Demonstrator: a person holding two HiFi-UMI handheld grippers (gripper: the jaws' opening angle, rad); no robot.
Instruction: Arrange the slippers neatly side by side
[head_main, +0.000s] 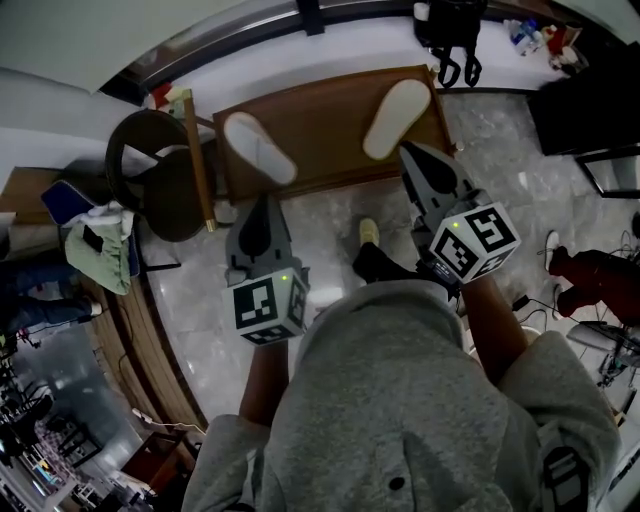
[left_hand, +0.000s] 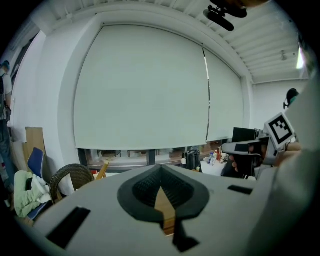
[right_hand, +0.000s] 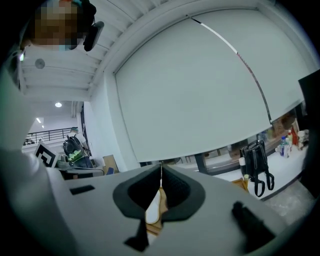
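A low wooden platform (head_main: 330, 140) lies on the floor in front of both grippers and bears the two slippers on its top. A wicker chair (head_main: 150, 165) stands well off to the left of the left gripper (head_main: 265, 203). A black bag (head_main: 452, 30) with hanging straps sits far ahead of the right gripper (head_main: 408, 150), beyond the platform; what is inside it cannot be seen.

The left gripper has its jaws pressed together with nothing between them. Its tip is at the platform's near edge, and only brown wood shows through the gap behind the tips. The right gripper's jaws also meet at the tips and pinch nothing.

The left slipper (head_main: 259, 147) lies flat on the platform just ahead of the left gripper, clear of it, and slants away to the left. The right slipper (head_main: 397, 118) lies just beside the right gripper's tip, on its left, and slants away to the right. The two slippers lie well apart and spread away from each other.
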